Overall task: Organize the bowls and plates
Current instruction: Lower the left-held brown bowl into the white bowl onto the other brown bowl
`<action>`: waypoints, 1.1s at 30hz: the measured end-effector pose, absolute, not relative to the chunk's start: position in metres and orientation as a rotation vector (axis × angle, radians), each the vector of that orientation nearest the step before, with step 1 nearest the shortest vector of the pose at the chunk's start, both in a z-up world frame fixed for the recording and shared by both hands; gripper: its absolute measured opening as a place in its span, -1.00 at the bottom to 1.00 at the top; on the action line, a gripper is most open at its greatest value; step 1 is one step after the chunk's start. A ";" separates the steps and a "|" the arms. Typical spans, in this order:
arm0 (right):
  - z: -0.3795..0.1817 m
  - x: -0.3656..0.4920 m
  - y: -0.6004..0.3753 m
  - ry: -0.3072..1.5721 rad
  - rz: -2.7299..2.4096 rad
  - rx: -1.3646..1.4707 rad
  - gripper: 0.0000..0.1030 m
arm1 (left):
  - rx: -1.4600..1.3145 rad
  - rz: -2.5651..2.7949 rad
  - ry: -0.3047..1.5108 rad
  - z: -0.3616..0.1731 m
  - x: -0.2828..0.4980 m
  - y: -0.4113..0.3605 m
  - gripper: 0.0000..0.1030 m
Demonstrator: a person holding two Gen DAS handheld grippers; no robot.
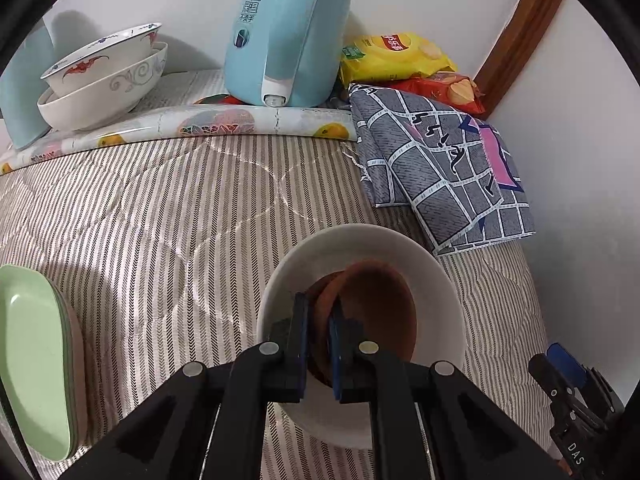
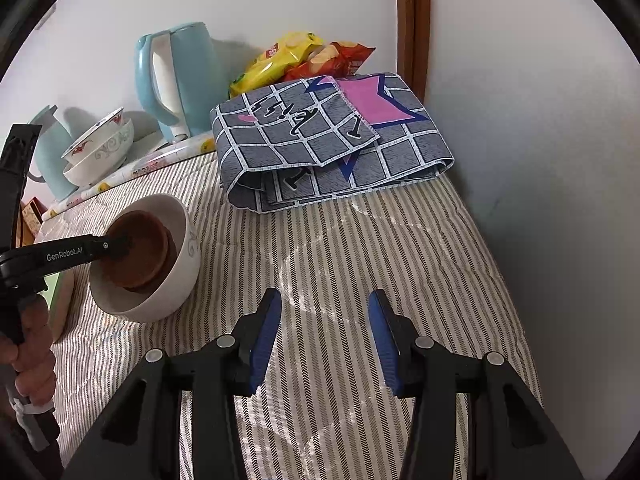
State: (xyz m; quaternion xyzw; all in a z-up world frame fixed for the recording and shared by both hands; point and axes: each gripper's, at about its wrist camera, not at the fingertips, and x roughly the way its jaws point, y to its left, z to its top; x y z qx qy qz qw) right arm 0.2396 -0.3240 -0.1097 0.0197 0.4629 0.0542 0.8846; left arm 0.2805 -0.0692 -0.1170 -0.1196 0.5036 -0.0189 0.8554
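My left gripper [image 1: 319, 312] is shut on the rim of a brown bowl [image 1: 372, 312], which sits tilted inside a white bowl [image 1: 436, 292] on the striped cloth. Both also show in the right wrist view: the brown bowl [image 2: 140, 252] nested in the white bowl [image 2: 180, 276], with the left gripper [image 2: 120, 245] reaching in from the left. My right gripper [image 2: 325, 304] is open and empty above the cloth, to the right of the bowls. Two stacked patterned bowls [image 1: 104, 76] stand at the back left. Green plates [image 1: 32, 360] lie at the left edge.
A light blue kettle [image 1: 288, 32] stands at the back, with snack bags [image 1: 392, 56] beside it. A folded grey checked cloth [image 1: 444, 168] lies at the back right against the wall. A rolled fruit-print mat [image 1: 200, 124] runs along the back edge.
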 end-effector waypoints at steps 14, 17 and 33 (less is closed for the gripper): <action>-0.109 0.238 -0.310 0.973 0.134 0.020 -0.12 | -0.252 -0.066 1.059 -0.117 0.279 -0.070 -0.78; -0.109 0.237 -0.308 0.977 0.136 0.018 -0.12 | -0.253 -0.067 1.059 -0.117 0.279 -0.070 -0.78; -0.101 0.232 -0.304 0.966 0.138 0.009 -0.11 | -0.230 -0.079 1.076 -0.116 0.274 -0.072 -0.68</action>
